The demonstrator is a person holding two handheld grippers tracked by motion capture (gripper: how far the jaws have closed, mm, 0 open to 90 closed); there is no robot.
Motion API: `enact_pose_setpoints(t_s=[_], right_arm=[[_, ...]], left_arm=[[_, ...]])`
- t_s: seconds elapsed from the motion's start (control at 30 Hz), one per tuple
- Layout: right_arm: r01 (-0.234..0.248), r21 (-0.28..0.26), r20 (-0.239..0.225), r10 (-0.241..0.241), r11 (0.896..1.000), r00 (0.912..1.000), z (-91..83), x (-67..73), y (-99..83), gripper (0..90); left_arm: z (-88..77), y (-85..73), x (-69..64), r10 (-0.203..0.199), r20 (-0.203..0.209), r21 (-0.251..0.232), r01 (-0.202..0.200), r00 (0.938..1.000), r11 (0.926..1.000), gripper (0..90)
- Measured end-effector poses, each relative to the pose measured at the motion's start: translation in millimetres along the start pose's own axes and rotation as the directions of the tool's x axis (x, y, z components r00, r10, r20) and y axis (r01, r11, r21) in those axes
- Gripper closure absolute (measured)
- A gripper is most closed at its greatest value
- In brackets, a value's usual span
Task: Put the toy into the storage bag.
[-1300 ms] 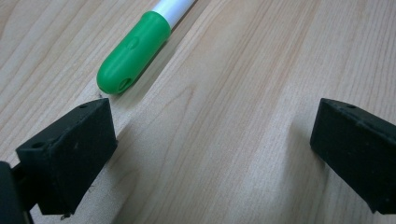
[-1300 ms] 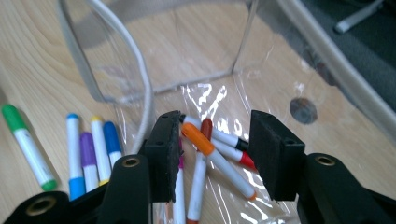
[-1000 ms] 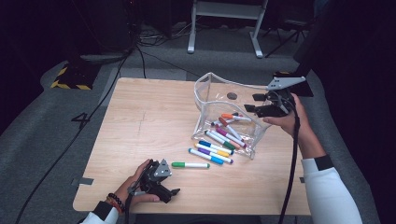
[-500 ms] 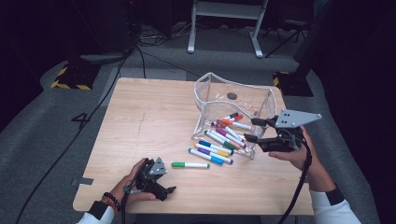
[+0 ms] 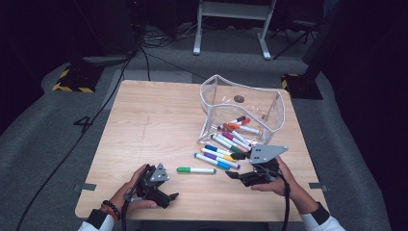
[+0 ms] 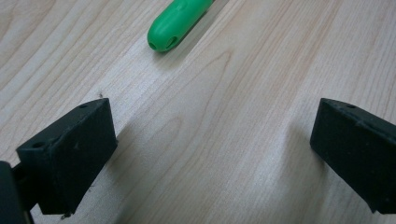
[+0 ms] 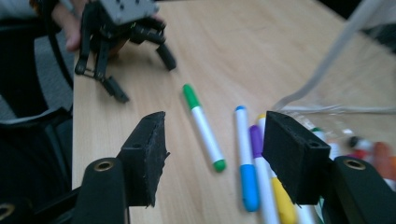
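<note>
**Two open grippers low over a table of markers**

The right gripper (image 5: 236, 176) is hovering low over the wooden table (image 5: 154, 125), near its front edge, with its jaws standing apart and nothing between the pads. They have just been opening a little further. In the right gripper view, the green-capped marker (image 7: 203, 126) is lying on the wood beyond the gap between the two black jaws, and a blue marker (image 7: 244, 158) is lying just beside it, with a purple marker (image 7: 258, 154) and a yellow marker (image 7: 280, 200) next to that.

The left gripper (image 5: 169, 197) is sitting at the front left of the table, held in the person's left hand (image 5: 130, 190). Its jaws are spread wide over bare wood and holding nothing. In the left gripper view, the green cap end of the marker is lying ahead of the jaws, well clear of both.

In the high view, the green-capped marker is lying alone between the two grippers. Farther back, a clear plastic bag (image 5: 243, 108) is standing open with markers spilling from its mouth toward the front; the ones inside are probably mixed colours, though blur makes them hard to separate.
</note>
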State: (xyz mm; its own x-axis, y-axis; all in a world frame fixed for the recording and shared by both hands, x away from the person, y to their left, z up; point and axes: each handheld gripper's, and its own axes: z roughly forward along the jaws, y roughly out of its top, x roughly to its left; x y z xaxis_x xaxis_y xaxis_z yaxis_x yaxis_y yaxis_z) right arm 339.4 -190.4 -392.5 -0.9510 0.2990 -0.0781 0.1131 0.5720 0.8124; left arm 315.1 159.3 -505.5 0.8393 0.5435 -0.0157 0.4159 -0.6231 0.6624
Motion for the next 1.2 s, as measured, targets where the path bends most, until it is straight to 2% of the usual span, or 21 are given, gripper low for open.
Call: enact_pose_setpoints(t_s=[0.17, 0.23, 0.33, 0.43, 0.6, 0.77, 0.93, 0.97, 1.1, 1.2], right_arm=[[0.036, 0.065, -0.057, -0.032, 0.997, 0.9978, 46.5, 0.2, -9.4, 38.2], [0.071, 0.112, -0.065, -0.064, 0.991, 0.9959, 68.6, 1.3, -9.9, 38.0], [0.077, 0.115, -0.097, -0.066, 0.99, 0.9931, 92.4, 0.4, -8.5, 38.7], [0.098, 0.157, -0.09, -0.084, 0.983, 0.9924, 119.2, -1.7, -5.9, 39.1], [0.05, 0.165, -0.125, -0.03, 0.985, 0.9918, 149.9, -9.1, -0.4, 39.4], [0.031, 0.193, -0.123, -0.007, 0.981, 0.9924, 170.2, -11.1, -2.6, 42.3], [0.002, 0.168, -0.114, 0.017, 0.986, 0.9934, 175.8, -15.2, -3.8, 48.8], [0.013, 0.166, -0.111, 0.006, 0.986, 0.9938, 176.2, -14.6, -3.8, 50.3], [0.035, 0.149, -0.131, -0.015, 0.988, 0.9912, 175.5, -8.8, -4.2, 64.7], [0.04, 0.142, -0.139, -0.02, 0.989, 0.9901, 173.5, -6.1, -5.7, 71.7]], left_arm=[[0.0, 0.0, 0.0, 0.0, 0.0, 0.0, 0.0, 1.0, 1.0, 0.6], [0.0, 0.0, 0.1, 0.0, 0.0, 0.0, 0.0, 1.0, 1.0, 0.6], [0.3, 0.5, 0.4, 0.003, 0.002, 0.001, -0.003, 1.0, 1.0, 0.5], [1.6, 1.9, 0.3, 0.0, 0.001, 0.001, 0.0, 1.0, 1.0, 0.5], [1.9, 2.2, 0.2, -0.002, -0.001, 0.001, 0.002, 1.0, 1.0, 0.5], [0.8, 1.1, 0.1, -0.005, -0.006, 0.001, 0.005, 1.0, 1.0, 0.6], [0.0, -0.2, 0.1, -0.01, -0.006, -0.001, 0.01, 0.9999, 0.9999, 0.7], [0.0, -0.2, 0.2, -0.01, -0.005, -0.001, 0.01, 0.9999, 0.9999, 0.7], [0.0, -0.2, 0.1, -0.01, -0.005, -0.001, 0.01, 0.9999, 0.9999, 0.7], [-0.1, -0.3, 0.2, -0.01, -0.006, -0.001, 0.01, 0.9999, 1.0, 0.7]])
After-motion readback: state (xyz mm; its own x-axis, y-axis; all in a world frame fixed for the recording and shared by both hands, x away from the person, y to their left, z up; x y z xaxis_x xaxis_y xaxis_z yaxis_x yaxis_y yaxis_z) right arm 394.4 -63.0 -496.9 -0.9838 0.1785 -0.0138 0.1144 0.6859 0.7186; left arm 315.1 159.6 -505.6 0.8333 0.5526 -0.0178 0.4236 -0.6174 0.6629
